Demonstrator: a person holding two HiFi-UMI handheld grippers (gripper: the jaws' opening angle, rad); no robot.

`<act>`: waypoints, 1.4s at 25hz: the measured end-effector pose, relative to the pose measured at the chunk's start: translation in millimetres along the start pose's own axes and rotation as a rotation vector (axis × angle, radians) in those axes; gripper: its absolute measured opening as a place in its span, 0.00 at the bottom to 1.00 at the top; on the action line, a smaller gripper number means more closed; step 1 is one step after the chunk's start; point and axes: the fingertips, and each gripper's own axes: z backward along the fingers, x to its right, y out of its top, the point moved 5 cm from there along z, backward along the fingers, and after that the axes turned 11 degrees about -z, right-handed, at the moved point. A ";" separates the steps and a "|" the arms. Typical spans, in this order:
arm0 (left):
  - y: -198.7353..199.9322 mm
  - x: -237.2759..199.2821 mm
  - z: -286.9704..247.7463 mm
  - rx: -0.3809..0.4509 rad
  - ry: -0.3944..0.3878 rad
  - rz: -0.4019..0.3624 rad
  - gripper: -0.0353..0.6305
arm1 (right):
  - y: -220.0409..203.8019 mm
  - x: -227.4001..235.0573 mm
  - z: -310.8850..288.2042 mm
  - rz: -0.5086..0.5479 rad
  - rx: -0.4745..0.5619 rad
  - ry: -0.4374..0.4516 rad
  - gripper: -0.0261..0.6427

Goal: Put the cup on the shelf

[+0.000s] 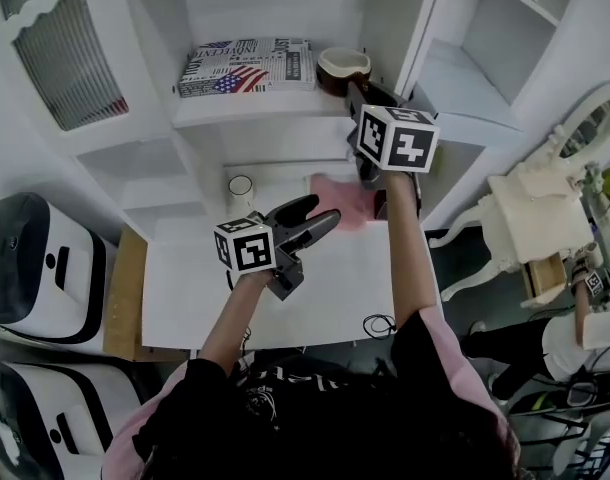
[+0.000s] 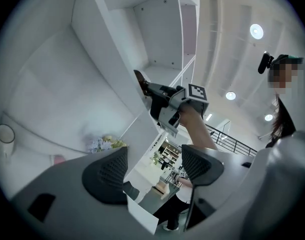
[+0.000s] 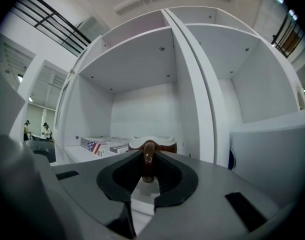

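The person's black top (image 1: 315,408) fills the bottom of the head view, and both forearms reach forward from it. The left tongs (image 1: 320,211) are held low over the white counter (image 1: 285,288), near its back edge, with their jaws spread and nothing between them. They look parked there to stay out of the way, since this job needs only one hand.

The right tongs (image 1: 353,90) are raised to the shelf (image 1: 255,103) above the counter. Their jaws are pressed nearly together on the handle of the brown cup (image 1: 343,66). A thin loop like that handle gives a firm pinch and leaves the cup's body hanging upright beyond the tips. The right gripper view shows the handle standing upright between the pads, with the cream rim just behind it.

The cup is at the right end of the shelf, close to the upright wall and just beside the flag-printed box (image 1: 245,65), which takes up the shelf's left and middle. That bare right end is the only room left, which is probably why the cup was brought there. I cannot tell whether its base already rests on the board or sits a little above it.

A white mug (image 1: 241,186) stands toward the counter's back left, and a pink cloth (image 1: 335,203) lies toward the back right. Neither is in play.
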 end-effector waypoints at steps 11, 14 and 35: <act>-42.6 -1.7 26.9 -0.061 0.040 0.010 0.58 | -4.1 -2.5 -13.1 0.096 -0.024 0.008 0.21; -45.7 -1.8 32.4 -0.060 0.034 0.018 0.58 | -8.1 -6.8 -5.9 0.082 -0.017 0.034 0.31; -60.1 10.3 70.0 -0.046 0.040 0.032 0.54 | -127.7 -39.7 136.5 -0.066 -0.063 0.173 0.31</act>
